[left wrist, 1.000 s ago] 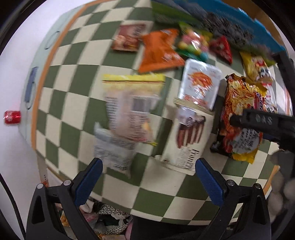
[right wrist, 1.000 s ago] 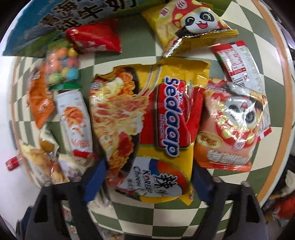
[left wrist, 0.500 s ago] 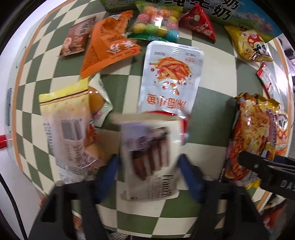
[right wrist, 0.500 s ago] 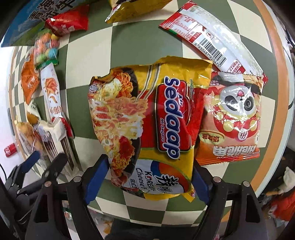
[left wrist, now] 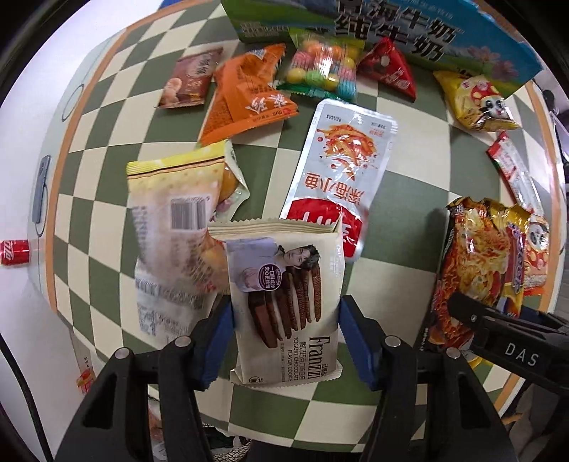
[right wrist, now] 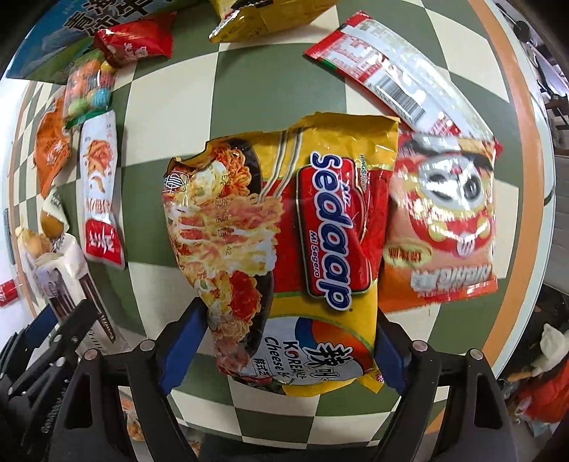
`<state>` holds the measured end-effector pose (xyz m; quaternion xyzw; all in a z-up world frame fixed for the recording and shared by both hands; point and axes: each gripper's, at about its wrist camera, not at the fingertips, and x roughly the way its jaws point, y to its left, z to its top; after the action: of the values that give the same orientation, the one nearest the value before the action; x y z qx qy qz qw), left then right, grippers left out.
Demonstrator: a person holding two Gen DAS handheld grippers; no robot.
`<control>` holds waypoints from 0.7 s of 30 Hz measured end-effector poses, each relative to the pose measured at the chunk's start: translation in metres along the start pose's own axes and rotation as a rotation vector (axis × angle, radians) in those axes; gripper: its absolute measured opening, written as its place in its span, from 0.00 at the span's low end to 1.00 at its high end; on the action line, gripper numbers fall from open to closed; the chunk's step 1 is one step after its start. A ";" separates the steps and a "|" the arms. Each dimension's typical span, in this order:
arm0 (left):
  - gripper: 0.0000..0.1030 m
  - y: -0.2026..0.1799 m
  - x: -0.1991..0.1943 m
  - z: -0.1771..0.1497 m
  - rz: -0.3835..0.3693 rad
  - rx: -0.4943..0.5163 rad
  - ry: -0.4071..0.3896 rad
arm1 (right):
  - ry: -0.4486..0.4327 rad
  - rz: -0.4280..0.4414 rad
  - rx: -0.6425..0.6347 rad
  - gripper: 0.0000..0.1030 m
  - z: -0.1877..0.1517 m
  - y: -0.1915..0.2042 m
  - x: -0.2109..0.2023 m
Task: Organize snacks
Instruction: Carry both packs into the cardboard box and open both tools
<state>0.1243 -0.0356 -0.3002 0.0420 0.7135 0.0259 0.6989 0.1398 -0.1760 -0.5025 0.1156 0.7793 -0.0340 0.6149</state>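
Snacks lie scattered over the green-and-cream checkered table (left wrist: 117, 227), and two are being picked up at once. On the left, the left gripper (left wrist: 286, 336) has its blue pads against both side edges of the Franzzi chocolate cookie pack (left wrist: 284, 302), which looks raised off the cloth; closed on it, I judge. Its next move calls for carrying the pack clear of the yellow-topped clear bag (left wrist: 170, 227) just beside it and the white fish-snack pouch (left wrist: 341, 170) behind. Further right, the right gripper (right wrist: 284, 350) straddles the Sedaap noodle packet (right wrist: 284, 241), pads at its lower corners and apparently pinching it. The red panda snack bag (right wrist: 444, 220) touches that packet's right edge and may drag along. A milk carton box (left wrist: 409, 32) lines the far edge.
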 end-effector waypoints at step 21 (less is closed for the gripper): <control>0.55 -0.026 -0.173 0.182 -0.176 0.178 -0.214 | -0.236 0.315 0.025 0.84 0.052 0.013 -0.123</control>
<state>0.3088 -0.0816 -0.1345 0.0438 0.6355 -0.1036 0.7639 0.2187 -0.1902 -0.3951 0.2389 0.6738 0.0397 0.6981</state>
